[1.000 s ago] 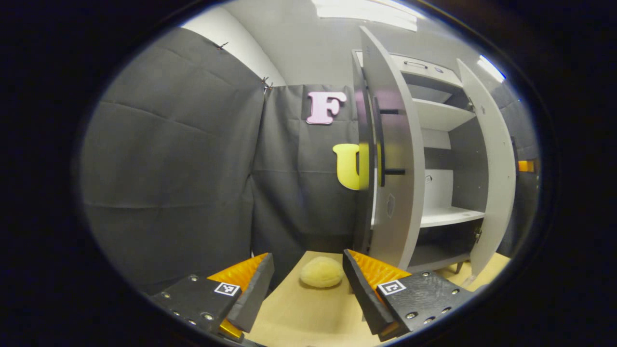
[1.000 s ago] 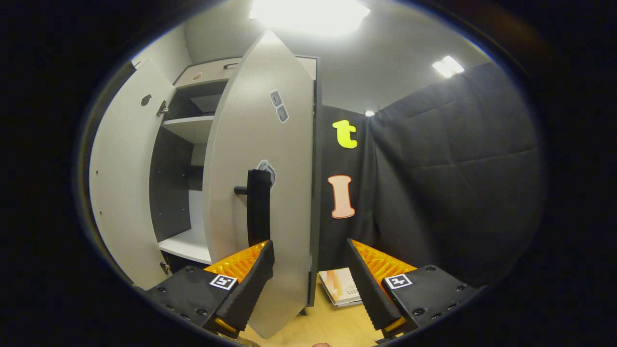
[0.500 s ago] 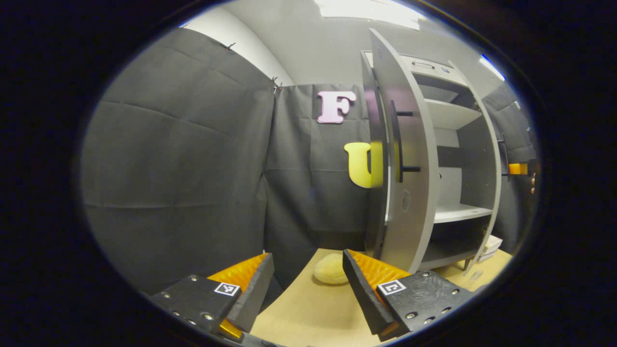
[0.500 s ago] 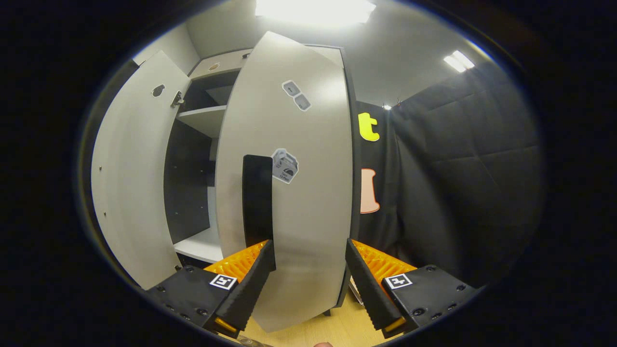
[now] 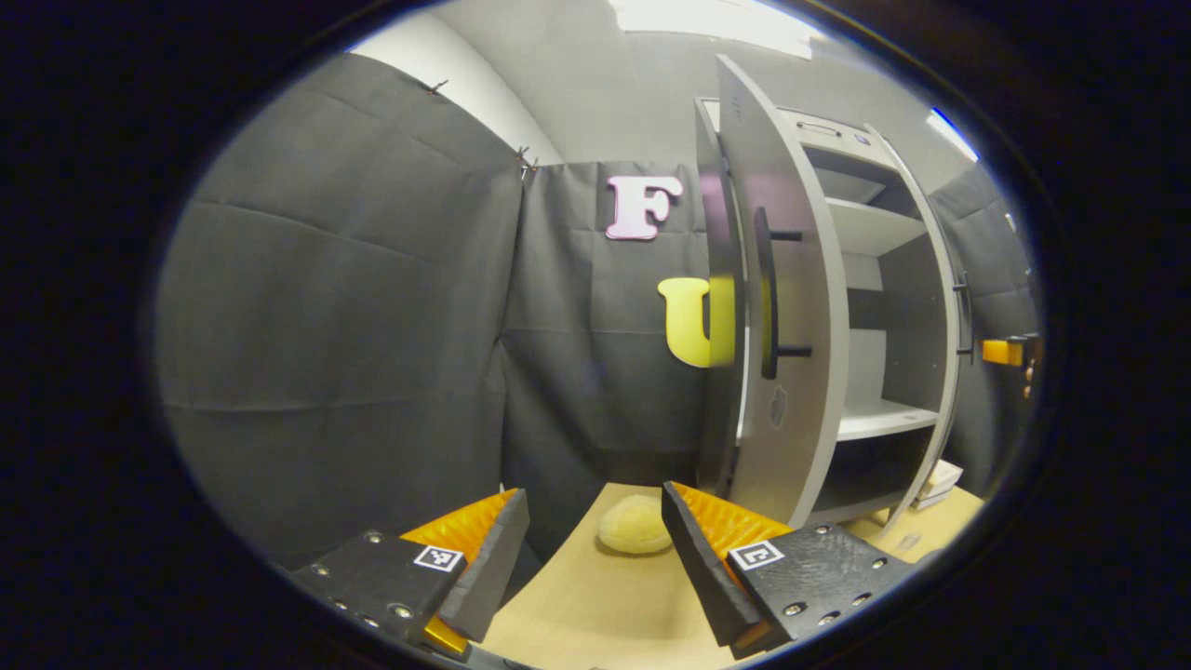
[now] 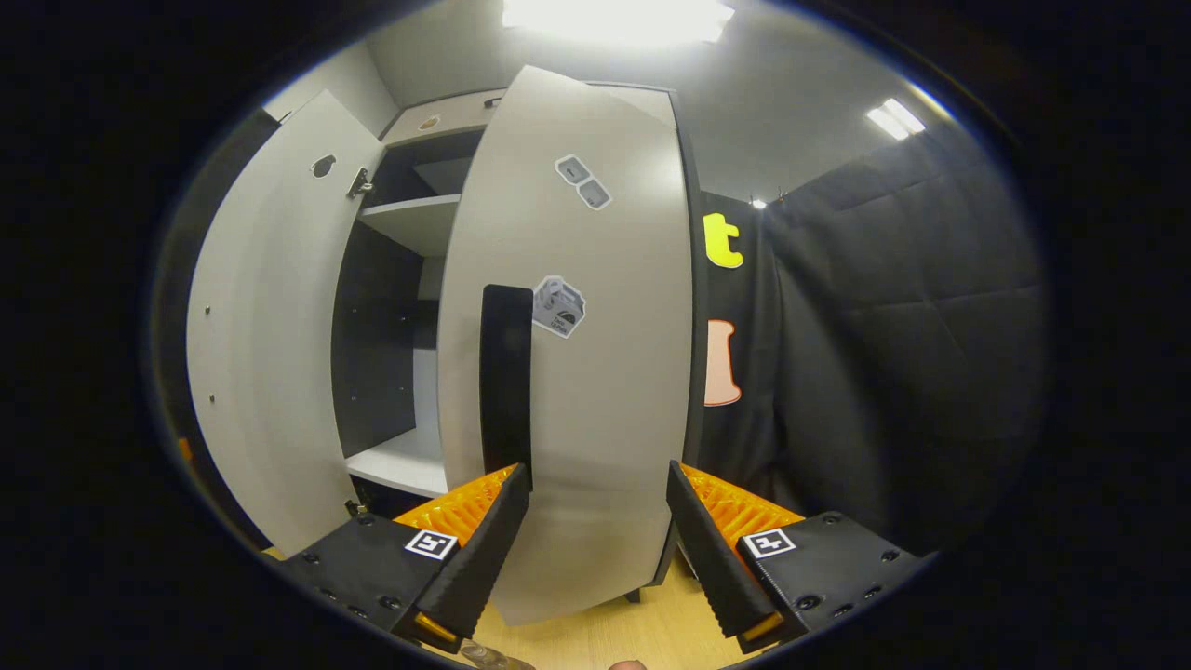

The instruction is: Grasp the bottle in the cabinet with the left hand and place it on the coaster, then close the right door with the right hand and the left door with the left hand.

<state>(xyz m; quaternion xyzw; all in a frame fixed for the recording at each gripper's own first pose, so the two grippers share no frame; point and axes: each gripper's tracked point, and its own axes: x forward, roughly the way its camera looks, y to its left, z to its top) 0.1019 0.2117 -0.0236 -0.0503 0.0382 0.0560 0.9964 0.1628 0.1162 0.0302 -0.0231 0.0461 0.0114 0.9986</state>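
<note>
Left door (image 5: 786, 307) hides the cabinet's left half in the left gripper view. Far right there, the right gripper (image 5: 1003, 351) is cut by the edge, jaw state unreadable. Stack of white items (image 5: 935, 482) by the cabinet foot: too small to identify. In the right gripper view, right door (image 6: 595, 372) covers most of the interior; its stickers (image 6: 558, 307) are too small to make out.

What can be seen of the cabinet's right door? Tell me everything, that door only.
The right door is a tall, flat, pale grey panel, smooth like laminate, with a long black vertical bar handle near its free edge and three small stickers on its face. It stands partly swung in, a gap still open onto the white shelves. In the right gripper view the right hand-held gripper, open, sits close in front of its lower part; contact cannot be told. In the left gripper view it shows nearly edge-on.
</note>
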